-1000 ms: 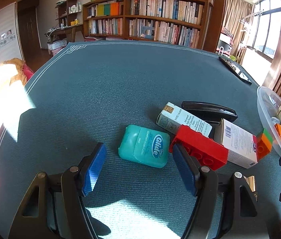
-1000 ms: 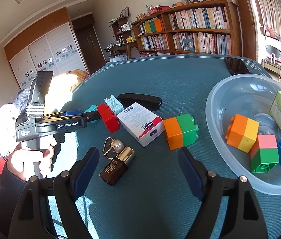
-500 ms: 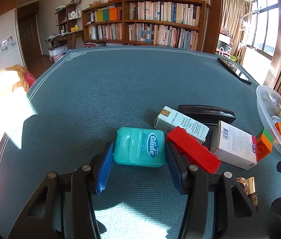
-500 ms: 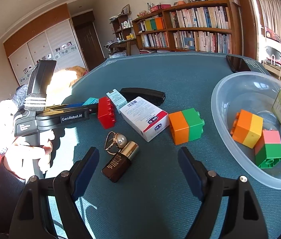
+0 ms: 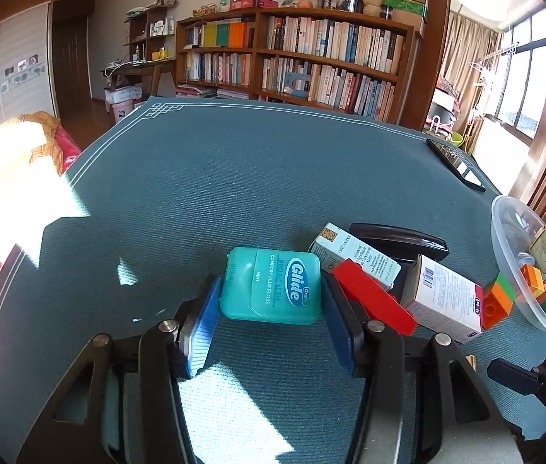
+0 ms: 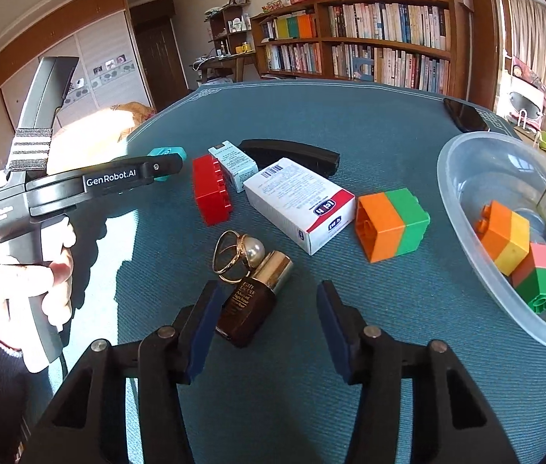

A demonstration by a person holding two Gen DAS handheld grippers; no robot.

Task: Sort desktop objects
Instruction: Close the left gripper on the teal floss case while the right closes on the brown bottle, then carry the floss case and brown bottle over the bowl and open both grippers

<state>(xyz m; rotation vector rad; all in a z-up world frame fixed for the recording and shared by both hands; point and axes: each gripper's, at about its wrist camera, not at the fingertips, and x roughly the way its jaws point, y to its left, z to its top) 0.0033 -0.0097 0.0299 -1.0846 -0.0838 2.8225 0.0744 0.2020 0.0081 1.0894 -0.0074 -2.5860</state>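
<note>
Both hand-held grippers have narrowed since a second ago. Left gripper has come forward around the teal plastic dental floss case and now clamps it by both side edges, its blue pads pressing on it; the case lies on the blue-green table cloth. Right gripper has dropped toward the small brown glass serum bottle with a gold cap, and its jaws are closing. The bottle sits between them beside the left pad, not yet pinched. Just beyond it lies a gold ring with a pearl. Farther out are a red toy brick, a white carton and an orange-and-green block. At the right stands the clear plastic bowl, already holding blocks. Judging by this, the floss case appears ready to lift for sorting.
</note>
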